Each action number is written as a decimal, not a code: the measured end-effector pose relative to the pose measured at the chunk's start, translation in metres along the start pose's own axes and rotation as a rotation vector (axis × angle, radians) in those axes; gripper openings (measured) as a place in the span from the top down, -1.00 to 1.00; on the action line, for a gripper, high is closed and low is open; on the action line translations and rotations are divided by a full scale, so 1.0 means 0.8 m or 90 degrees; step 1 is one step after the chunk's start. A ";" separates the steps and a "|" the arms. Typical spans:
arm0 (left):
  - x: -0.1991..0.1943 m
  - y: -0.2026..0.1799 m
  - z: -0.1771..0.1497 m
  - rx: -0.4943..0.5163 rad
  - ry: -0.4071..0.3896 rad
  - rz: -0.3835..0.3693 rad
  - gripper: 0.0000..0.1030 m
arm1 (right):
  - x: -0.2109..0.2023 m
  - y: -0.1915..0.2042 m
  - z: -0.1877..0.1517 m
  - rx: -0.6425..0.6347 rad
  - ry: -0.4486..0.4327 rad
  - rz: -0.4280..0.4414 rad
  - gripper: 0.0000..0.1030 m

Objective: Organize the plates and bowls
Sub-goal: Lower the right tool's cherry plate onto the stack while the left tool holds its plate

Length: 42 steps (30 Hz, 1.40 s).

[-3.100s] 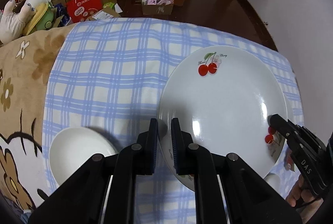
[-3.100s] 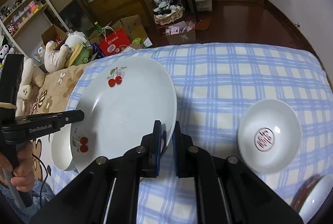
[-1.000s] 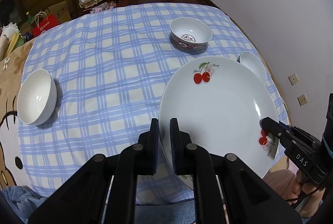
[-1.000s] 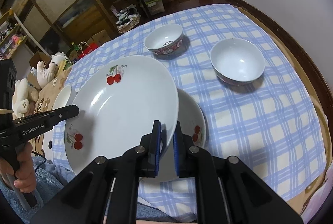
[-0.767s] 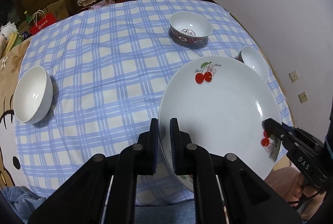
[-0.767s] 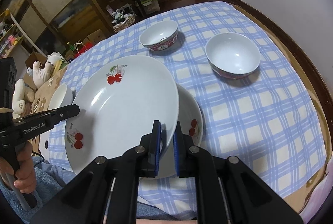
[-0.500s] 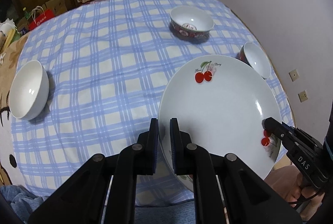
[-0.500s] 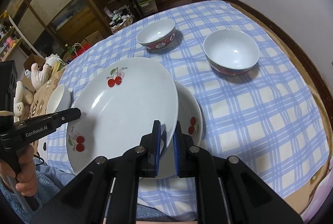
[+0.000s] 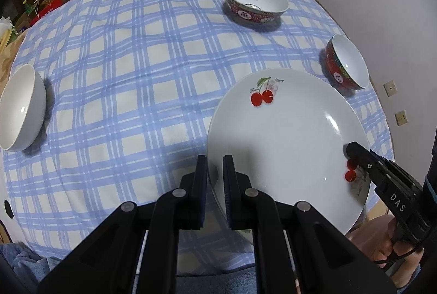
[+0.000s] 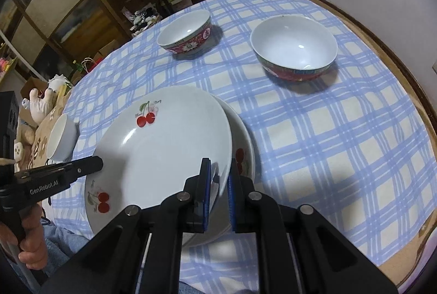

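Note:
A white cherry plate [image 9: 284, 141] [image 10: 164, 149] is held by both grippers, one on each side of its rim. My left gripper [image 9: 214, 171] is shut on its left rim; my right gripper [image 10: 218, 179] is shut on its right rim. The plate hangs just above a second cherry plate [image 10: 243, 154] lying on the blue checked tablecloth [image 9: 123, 70] at the near edge. In the left wrist view the lower plate is almost fully hidden. The right gripper's finger also shows in the left wrist view [image 9: 363, 157].
Two red-patterned bowls stand beyond the plates: one far [image 9: 255, 4] [image 10: 187, 33], one to the right [image 9: 345, 66] [image 10: 293, 51]. A plain white bowl [image 9: 20, 108] [image 10: 60, 141] sits at the table's left edge. Shelves and clutter lie behind the table.
The plate, held in both grippers, has come lower and closer over the second plate near the table's front. Both grips are unchanged.

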<state>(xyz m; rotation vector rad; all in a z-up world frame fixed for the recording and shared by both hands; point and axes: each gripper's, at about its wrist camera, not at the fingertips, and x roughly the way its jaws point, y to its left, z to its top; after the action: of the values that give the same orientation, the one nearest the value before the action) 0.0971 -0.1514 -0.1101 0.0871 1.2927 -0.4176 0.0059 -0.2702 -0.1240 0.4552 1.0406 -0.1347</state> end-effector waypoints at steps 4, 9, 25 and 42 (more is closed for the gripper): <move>0.005 0.004 0.001 -0.006 0.007 -0.002 0.80 | 0.004 0.002 -0.001 -0.006 0.006 -0.002 0.76; 0.008 0.005 0.000 -0.010 0.013 -0.004 0.80 | 0.012 0.004 -0.003 -0.007 0.023 -0.017 0.76; 0.022 0.004 0.002 -0.014 0.030 -0.009 0.80 | 0.029 -0.005 -0.003 0.017 0.058 -0.026 0.74; 0.030 0.005 0.003 -0.008 0.035 -0.004 0.81 | 0.031 -0.008 -0.002 0.030 0.063 -0.020 0.71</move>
<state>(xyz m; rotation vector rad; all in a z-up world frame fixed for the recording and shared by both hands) 0.1057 -0.1543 -0.1324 0.0841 1.3493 -0.4140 0.0150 -0.2724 -0.1482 0.4926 1.1436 -0.1665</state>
